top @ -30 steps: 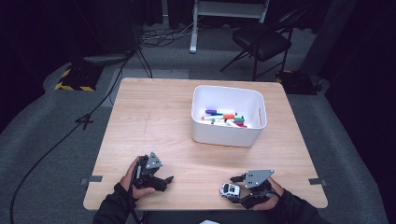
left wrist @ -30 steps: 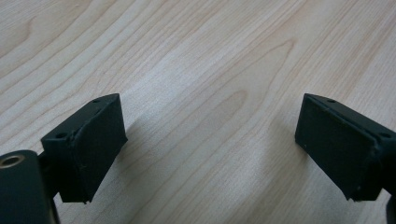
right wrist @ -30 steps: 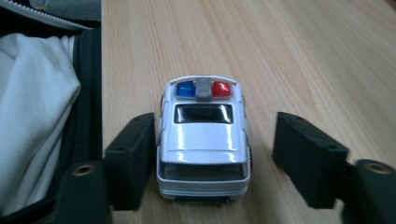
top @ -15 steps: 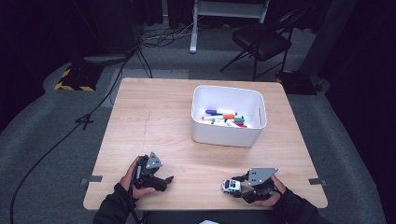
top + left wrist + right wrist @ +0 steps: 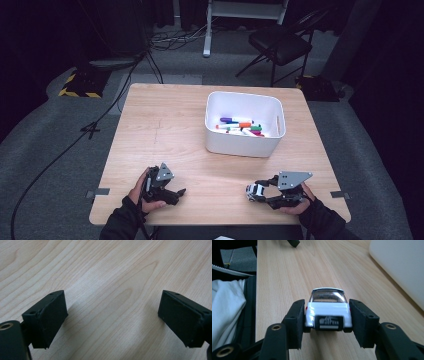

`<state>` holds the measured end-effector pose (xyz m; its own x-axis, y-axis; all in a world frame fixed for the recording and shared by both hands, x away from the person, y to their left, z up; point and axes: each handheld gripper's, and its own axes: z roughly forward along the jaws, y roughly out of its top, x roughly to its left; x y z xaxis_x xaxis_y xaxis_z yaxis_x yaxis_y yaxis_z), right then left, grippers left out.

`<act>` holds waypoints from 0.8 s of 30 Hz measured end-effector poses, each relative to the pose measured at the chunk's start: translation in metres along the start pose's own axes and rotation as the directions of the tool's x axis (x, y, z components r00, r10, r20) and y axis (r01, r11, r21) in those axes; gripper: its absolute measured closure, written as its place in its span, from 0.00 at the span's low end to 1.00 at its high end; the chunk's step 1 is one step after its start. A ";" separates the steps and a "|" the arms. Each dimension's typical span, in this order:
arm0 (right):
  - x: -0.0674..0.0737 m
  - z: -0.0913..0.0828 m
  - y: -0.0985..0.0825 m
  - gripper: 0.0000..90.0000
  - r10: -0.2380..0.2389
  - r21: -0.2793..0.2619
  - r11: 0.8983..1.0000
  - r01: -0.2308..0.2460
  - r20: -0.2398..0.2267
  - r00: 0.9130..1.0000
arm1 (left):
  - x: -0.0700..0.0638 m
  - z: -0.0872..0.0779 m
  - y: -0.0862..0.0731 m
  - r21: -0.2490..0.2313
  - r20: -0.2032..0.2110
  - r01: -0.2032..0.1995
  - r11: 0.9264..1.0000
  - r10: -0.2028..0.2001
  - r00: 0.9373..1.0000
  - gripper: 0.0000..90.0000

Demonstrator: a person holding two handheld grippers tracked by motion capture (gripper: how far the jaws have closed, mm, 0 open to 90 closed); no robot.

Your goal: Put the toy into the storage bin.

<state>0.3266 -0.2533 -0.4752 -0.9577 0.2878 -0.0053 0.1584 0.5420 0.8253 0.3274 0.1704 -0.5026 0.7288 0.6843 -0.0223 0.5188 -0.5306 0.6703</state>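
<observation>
A small white toy car point(image 5: 327, 312) sits rear-on between the pads of my right gripper point(image 5: 327, 305), which has just been closing and now presses on both its sides. From above, that gripper point(image 5: 261, 191) holds the car point(image 5: 252, 191) just over the table's near right part, pointing left. My left gripper point(image 5: 179, 193) rests at the near left, pointing right. Its jaws stand wide apart over bare wood, with nothing between the pads point(image 5: 50, 315).
A white bin point(image 5: 245, 145) holding several coloured markers point(image 5: 242, 126) stands right of centre, its wall point(image 5: 402, 265) close on the right gripper's far right. The wooden table point(image 5: 165, 130) has its front edge just behind both hands. A black chair point(image 5: 282, 45) stands beyond the table.
The right gripper's jaws have closed onto the white car. The gripper has risen slightly with it and drifted a little right in the high view. The left gripper has not moved.
</observation>
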 end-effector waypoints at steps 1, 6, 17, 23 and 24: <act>0.000 -0.002 0.001 0.54 -0.004 -0.006 1.000 0.004 0.007 1.000 | 0.000 0.000 0.000 0.001 0.005 0.004 1.000 -0.004 1.000 0.10; -0.005 -0.012 0.003 0.54 0.018 -0.025 1.000 -0.017 0.035 0.999 | 0.000 0.000 0.000 0.001 0.000 0.001 1.000 -0.001 1.000 0.10; -0.017 -0.040 0.015 0.54 0.053 -0.105 0.994 -0.043 0.098 0.994 | 0.000 0.000 0.000 0.000 0.001 0.001 1.000 -0.001 1.000 0.10; -0.020 -0.053 0.028 0.54 0.041 -0.125 0.992 -0.028 0.107 0.993 | 0.000 0.000 0.000 0.000 0.002 0.002 1.000 -0.002 1.000 0.10; -0.023 -0.057 0.034 0.54 0.044 -0.132 0.991 -0.029 0.111 0.993 | 0.000 0.000 0.000 0.001 -0.001 0.001 1.000 -0.001 1.000 0.10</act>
<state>0.3399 -0.2864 -0.4146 -0.9172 0.3973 -0.0315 0.1533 0.4247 0.8923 0.3273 0.1704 -0.5026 0.7281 0.6851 -0.0225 0.5198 -0.5304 0.6697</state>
